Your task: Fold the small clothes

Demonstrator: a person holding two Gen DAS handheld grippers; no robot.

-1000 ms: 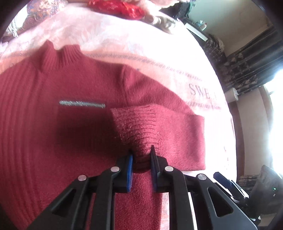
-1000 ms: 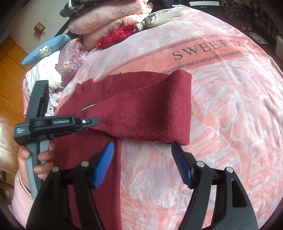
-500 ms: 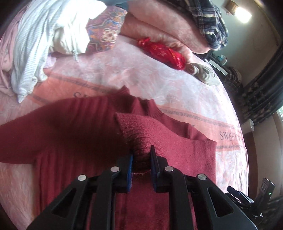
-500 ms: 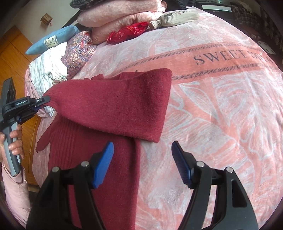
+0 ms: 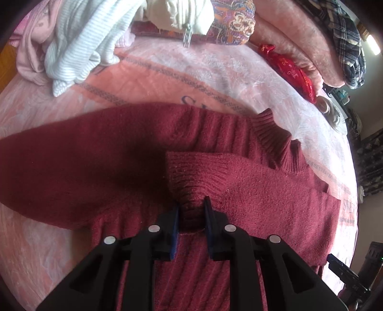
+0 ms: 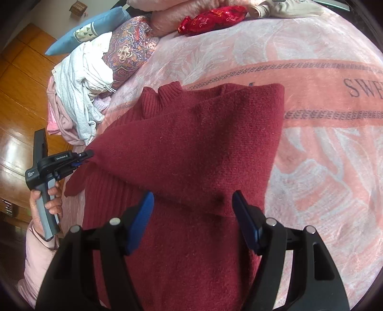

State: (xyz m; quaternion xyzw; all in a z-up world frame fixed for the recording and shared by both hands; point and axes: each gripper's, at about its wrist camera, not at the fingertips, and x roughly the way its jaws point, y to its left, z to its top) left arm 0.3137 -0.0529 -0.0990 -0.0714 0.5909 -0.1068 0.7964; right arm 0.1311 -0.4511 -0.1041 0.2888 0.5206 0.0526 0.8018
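A dark red knit sweater (image 5: 263,191) lies flat on the pink blanket (image 5: 167,71), its ribbed collar (image 5: 275,134) pointing away. My left gripper (image 5: 191,208) pinches the ribbed cuff (image 5: 189,172) of one sleeve, and its jaws are just opening with the cuff still pressed between the pads. In the right wrist view that sleeve (image 6: 191,143) stretches across the sweater's chest to the left gripper (image 6: 83,158) at the sweater's left side. My right gripper (image 6: 192,198) hovers open above the sweater body, nothing between its fingers.
A heap of white striped and pink clothes (image 6: 79,95) sits at the bed's left edge beside a patterned pillow (image 6: 129,47). A red pouch (image 6: 210,16) and folded pink blankets (image 5: 287,36) lie at the far end. Wooden floor (image 6: 19,83) is left of the bed.
My left gripper has carried the sleeve cuff across the sweater's chest toward its left side, laying the sleeve over the body. My right gripper has shifted left over the sweater, still open.
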